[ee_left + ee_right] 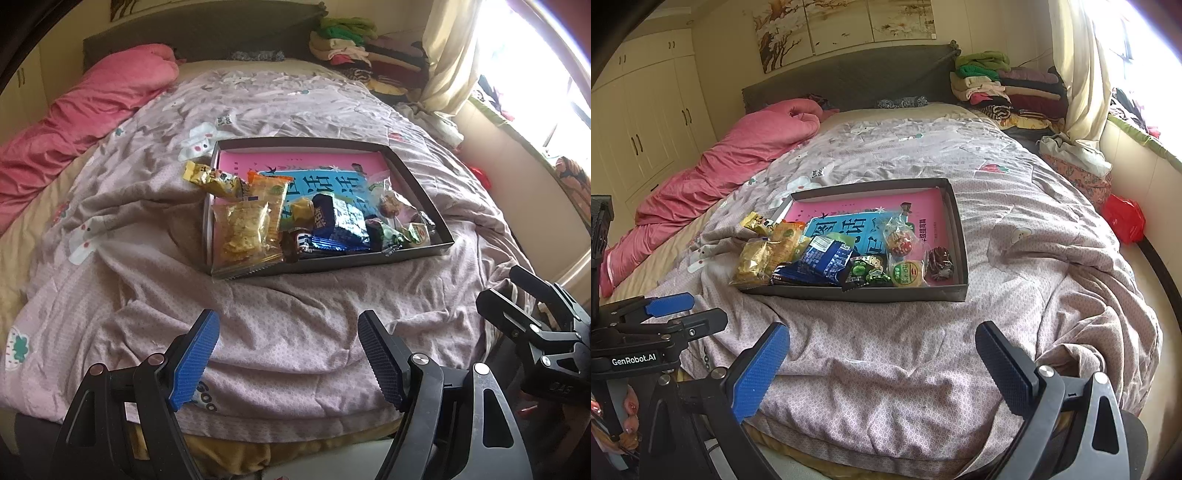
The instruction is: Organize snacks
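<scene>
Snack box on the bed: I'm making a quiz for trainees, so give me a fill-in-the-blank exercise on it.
1. The snack box rests on a ____.
2. Both the left gripper and the right gripper hold ____.
3. The yellow packet hangs over the box's ____ wall.

Missing words: bed; nothing; left

Right wrist view. The right tongs (882, 363) hang with jaws wide apart and nothing between them, above a mauve quilt (894, 354) on a bed. Ahead of the tongs lies a shallow dark tray (955, 229) holding snack packets: a blue packet (827, 264), a green packet (870, 273) and a round yellow-green snack (908, 274). A clear cracker bag (755, 264) overhangs the tray's left edge. The left tongs (670, 305) appear at far left.
</scene>
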Action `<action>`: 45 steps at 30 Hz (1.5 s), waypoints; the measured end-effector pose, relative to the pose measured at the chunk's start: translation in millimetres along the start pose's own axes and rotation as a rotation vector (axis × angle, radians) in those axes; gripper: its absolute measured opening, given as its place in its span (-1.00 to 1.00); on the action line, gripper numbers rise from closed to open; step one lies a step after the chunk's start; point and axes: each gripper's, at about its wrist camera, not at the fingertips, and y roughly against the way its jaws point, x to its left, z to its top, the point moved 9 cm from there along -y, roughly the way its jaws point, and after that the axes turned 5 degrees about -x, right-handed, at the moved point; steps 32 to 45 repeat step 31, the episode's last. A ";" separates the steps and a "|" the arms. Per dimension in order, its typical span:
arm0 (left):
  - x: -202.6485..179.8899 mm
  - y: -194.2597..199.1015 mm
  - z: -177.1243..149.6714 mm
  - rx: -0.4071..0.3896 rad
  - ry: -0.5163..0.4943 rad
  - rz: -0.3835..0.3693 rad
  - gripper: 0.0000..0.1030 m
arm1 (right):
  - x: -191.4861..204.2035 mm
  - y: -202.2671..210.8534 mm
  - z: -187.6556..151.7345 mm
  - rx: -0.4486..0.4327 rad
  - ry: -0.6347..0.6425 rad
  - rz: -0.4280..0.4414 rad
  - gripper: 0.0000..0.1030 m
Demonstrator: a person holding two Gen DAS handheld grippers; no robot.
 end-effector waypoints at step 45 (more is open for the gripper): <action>52.8 -10.1 23.9 -0.061 0.124 0.114 0.53 | -24.1 -10.8 1.4 -0.002 -0.032 -0.047 0.97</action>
